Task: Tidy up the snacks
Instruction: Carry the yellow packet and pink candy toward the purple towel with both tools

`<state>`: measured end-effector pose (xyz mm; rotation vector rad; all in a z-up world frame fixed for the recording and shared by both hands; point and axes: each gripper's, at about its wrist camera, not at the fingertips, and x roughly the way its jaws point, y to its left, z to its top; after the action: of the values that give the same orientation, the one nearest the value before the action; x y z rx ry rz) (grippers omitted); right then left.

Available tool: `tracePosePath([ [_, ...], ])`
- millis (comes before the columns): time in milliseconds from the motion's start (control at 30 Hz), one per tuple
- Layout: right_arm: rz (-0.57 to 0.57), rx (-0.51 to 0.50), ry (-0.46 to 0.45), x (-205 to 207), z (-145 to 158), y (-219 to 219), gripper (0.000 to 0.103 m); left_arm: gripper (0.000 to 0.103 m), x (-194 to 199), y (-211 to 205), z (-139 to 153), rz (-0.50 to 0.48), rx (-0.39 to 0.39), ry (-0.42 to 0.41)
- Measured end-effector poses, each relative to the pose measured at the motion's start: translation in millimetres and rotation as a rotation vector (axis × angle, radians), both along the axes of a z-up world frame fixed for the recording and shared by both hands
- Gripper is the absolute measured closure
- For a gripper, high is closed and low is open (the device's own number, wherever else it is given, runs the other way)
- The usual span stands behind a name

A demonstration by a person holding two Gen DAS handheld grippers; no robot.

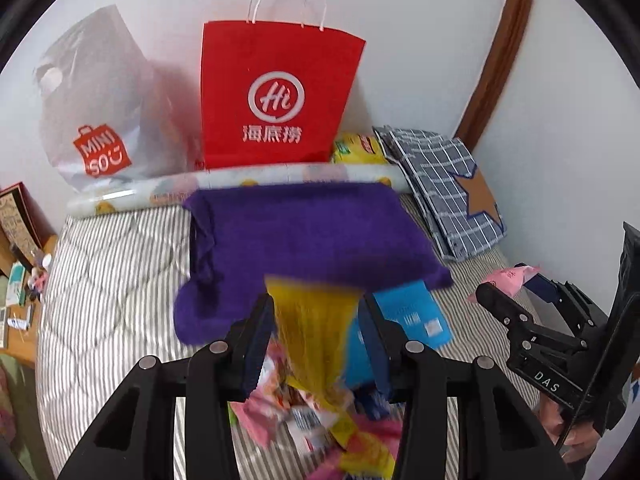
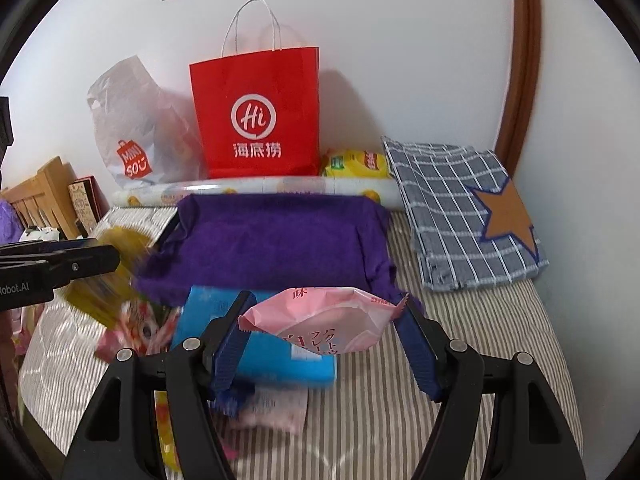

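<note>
My left gripper (image 1: 316, 320) pinches a blurred yellow foil snack packet (image 1: 316, 336), seemingly lifted. My right gripper (image 2: 324, 328) clamps a pink plastic snack pouch (image 2: 320, 320) sideways; the purple fuzzy fabric bin (image 2: 276, 240) lies at twelve o'clock.

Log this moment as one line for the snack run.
left gripper: shut on yellow packet | right gripper: shut on pink packet | both above striped bed
</note>
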<state>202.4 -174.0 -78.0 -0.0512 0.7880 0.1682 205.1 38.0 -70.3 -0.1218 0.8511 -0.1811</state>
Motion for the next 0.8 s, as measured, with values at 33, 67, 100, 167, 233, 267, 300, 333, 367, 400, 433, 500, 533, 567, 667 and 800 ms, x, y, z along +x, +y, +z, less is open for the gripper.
tracePosePath([
  [33,0.004,0.004,-0.005,9,3,1,0.033,0.061,6,1,3,0.003,0.004,-0.005],
  [67,0.007,0.008,-0.012,17,5,2,0.033,0.063,12,2,5,0.005,0.007,-0.011],
  [100,0.012,0.012,-0.018,25,7,3,0.033,0.063,17,2,7,0.007,0.008,-0.013],
  [167,0.017,0.016,-0.025,38,10,6,0.033,0.065,29,4,9,0.006,0.009,-0.013],
  [233,0.023,0.012,-0.025,48,10,9,0.033,0.065,39,7,10,0.013,0.006,-0.008],
  [267,0.024,0.011,-0.026,51,9,10,0.033,0.065,42,9,9,0.014,0.004,-0.004],
  [300,0.028,0.011,-0.022,56,6,11,0.033,0.065,45,10,7,0.014,0.004,0.001],
  [333,0.03,0.012,-0.016,59,3,12,0.033,0.065,49,11,3,0.019,0.009,0.013],
  [367,0.029,0.012,-0.012,61,1,13,0.033,0.064,51,12,-1,0.024,0.013,0.023],
  [400,0.028,0.013,-0.004,63,-3,14,0.033,0.06,53,14,-7,0.026,0.014,0.039],
  [433,0.028,0.015,0.002,65,-6,14,0.033,0.055,55,14,-13,0.02,0.01,0.058],
  [500,0.026,0.015,0.016,66,-14,15,0.033,0.037,54,14,-24,0.004,0.003,0.081],
  [533,0.024,0.013,0.023,67,-17,15,0.033,0.037,53,12,-29,-0.003,0.01,0.084],
  [567,0.023,0.013,0.03,67,-20,15,0.033,0.037,52,9,-36,-0.008,0.024,0.096],
  [667,0.017,0.011,0.055,66,-30,14,0.033,0.037,53,8,-54,-0.01,0.035,0.144],
  [800,0.002,0.01,0.068,63,-37,8,0.033,0.039,54,6,-71,-0.009,0.043,0.187],
])
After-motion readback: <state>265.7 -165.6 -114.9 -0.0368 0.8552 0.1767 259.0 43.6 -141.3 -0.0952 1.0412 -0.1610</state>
